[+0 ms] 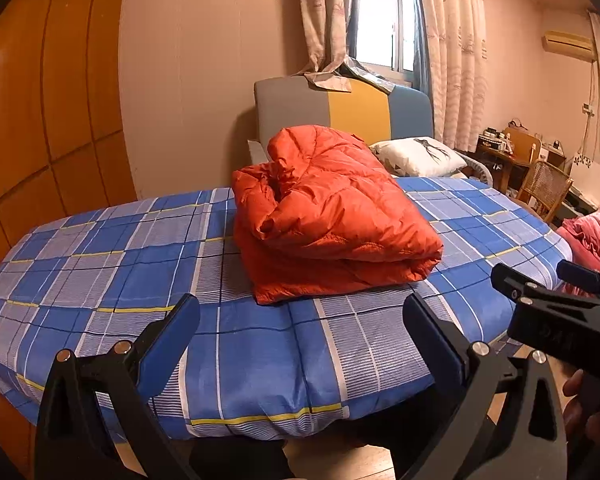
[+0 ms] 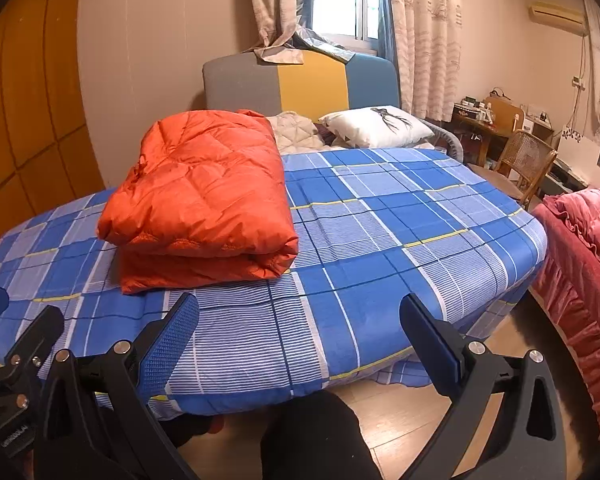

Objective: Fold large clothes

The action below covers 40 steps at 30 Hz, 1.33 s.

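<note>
Blue-and-white plaid bed (image 1: 100,264) fills mid-frame; on it, centre, lies the folded orange quilted down jacket (image 1: 332,216), long axis running toward the headboard. Both the left hand-held gripper (image 1: 300,320) and right hand-held gripper (image 2: 300,320) hang spread, empty, lower frame; left looks nearer.

Jacket (image 1: 332,216): orange-red quilted down garment, shiny fabric, puffy. State: folded into a thick, roughly rectangular bundle of stacked layers, upper layer bulging over a flatter lower one; rounded fold edge toward the cameras; top surface creased, with a rumpled crumple at its far left in the left wrist view. Location: lying on the blue plaid bed sheet (image 1: 112,280), nearer the left half of the bed, free of both grippers
</note>
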### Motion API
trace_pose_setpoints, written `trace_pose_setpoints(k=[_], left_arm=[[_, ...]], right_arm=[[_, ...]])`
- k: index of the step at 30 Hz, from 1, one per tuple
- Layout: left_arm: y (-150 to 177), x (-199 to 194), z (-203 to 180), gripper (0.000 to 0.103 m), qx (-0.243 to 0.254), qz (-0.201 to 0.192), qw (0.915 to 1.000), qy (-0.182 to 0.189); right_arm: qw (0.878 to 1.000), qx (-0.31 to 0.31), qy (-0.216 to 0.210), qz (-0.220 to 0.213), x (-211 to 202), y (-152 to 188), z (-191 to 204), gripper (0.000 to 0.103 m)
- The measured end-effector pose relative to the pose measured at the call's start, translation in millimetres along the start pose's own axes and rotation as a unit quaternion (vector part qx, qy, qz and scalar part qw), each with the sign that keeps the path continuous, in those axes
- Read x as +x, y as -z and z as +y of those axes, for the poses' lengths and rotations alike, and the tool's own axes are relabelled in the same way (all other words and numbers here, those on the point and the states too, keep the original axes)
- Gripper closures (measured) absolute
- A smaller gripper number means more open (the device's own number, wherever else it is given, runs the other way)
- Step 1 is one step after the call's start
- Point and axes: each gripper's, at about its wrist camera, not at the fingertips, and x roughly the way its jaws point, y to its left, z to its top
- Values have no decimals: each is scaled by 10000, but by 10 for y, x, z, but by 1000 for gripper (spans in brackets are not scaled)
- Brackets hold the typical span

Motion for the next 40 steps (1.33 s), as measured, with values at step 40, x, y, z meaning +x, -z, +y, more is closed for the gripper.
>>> trace_pose_setpoints(k=[40], left_arm=[[50, 60, 77, 2, -246, 172, 9995, -50]], right_arm=[[9999, -68, -68, 45, -6, 42, -4, 3]])
